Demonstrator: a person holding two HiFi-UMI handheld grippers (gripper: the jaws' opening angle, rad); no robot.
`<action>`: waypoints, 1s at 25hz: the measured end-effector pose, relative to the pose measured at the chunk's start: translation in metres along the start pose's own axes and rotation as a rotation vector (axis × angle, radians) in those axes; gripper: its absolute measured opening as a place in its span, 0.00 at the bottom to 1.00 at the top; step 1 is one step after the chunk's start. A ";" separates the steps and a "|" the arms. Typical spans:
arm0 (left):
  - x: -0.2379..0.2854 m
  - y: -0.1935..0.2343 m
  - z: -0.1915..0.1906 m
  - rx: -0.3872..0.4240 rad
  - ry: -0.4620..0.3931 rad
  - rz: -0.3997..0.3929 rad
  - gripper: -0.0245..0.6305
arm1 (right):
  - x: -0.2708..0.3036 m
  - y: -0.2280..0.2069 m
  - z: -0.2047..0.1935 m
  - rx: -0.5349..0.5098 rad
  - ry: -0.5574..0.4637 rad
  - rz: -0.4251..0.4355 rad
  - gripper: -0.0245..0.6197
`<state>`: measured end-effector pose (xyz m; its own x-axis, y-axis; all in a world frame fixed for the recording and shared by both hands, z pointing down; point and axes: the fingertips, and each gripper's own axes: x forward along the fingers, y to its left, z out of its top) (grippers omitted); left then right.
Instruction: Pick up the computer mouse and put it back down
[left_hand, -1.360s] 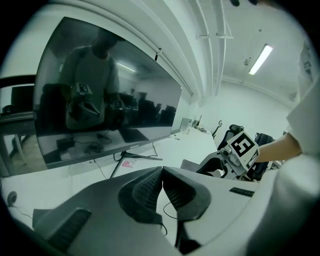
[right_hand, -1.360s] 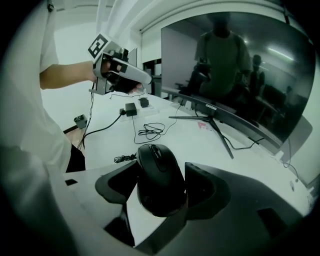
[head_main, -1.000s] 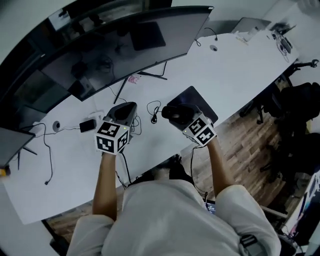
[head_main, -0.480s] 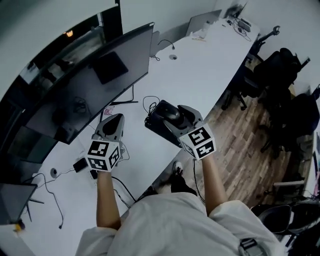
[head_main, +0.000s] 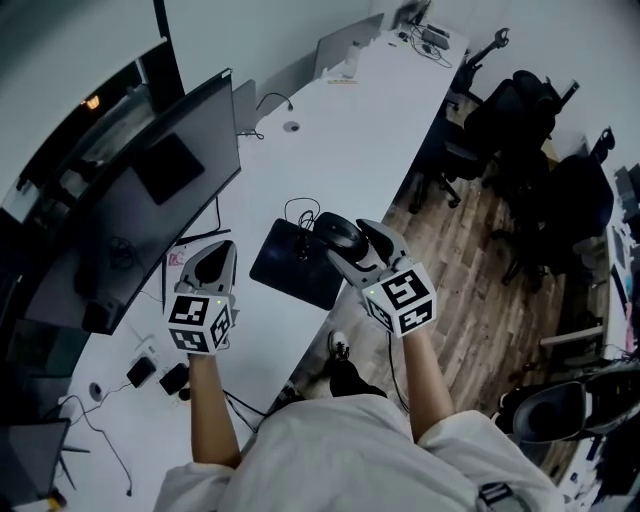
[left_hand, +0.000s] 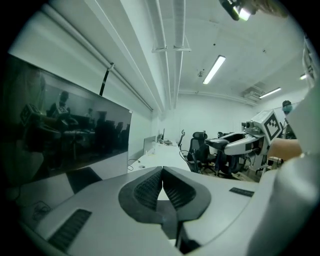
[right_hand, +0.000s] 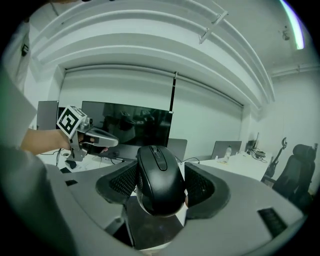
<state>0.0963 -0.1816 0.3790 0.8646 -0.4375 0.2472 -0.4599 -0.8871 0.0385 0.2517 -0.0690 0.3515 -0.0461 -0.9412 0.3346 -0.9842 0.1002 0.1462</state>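
Note:
The black computer mouse (head_main: 338, 233) is up in the air over the right edge of the dark mouse pad (head_main: 290, 268), with my right gripper (head_main: 347, 243) shut on its sides. In the right gripper view the mouse (right_hand: 158, 176) fills the gap between the ribbed pads (right_hand: 202, 186), buttons facing up. My left gripper (head_main: 218, 260) hovers over the white desk (head_main: 370, 130) left of the pad. Its jaws are shut and empty, and its pads (left_hand: 150, 186) meet in the left gripper view. Each gripper shows in the other's view: the left gripper (right_hand: 92, 139) and the right gripper (left_hand: 239, 145).
A wide curved monitor (head_main: 150, 200) stands along the desk's left side. A coiled cable (head_main: 296, 214) lies just beyond the pad, and small adapters and wires (head_main: 150, 370) lie near the left hand. An open laptop (head_main: 345, 45) sits at the far end. Office chairs (head_main: 510, 120) stand on the wooden floor at the right.
The right gripper has lifted the mouse off the pad and carried it up and to the pad's right edge. The left gripper has also risen, and the head view has swung round.

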 end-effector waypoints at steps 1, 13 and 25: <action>0.006 -0.004 -0.001 0.002 0.008 -0.005 0.06 | -0.002 -0.005 -0.002 0.006 0.000 -0.001 0.50; 0.049 -0.021 -0.033 -0.031 0.092 -0.029 0.06 | 0.034 -0.021 -0.050 0.016 0.074 0.094 0.50; 0.085 -0.012 -0.092 -0.113 0.193 0.046 0.06 | 0.116 -0.033 -0.145 0.034 0.228 0.204 0.50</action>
<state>0.1567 -0.1951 0.4883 0.7922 -0.4314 0.4316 -0.5273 -0.8400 0.1282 0.3035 -0.1346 0.5210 -0.2077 -0.8059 0.5545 -0.9639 0.2651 0.0243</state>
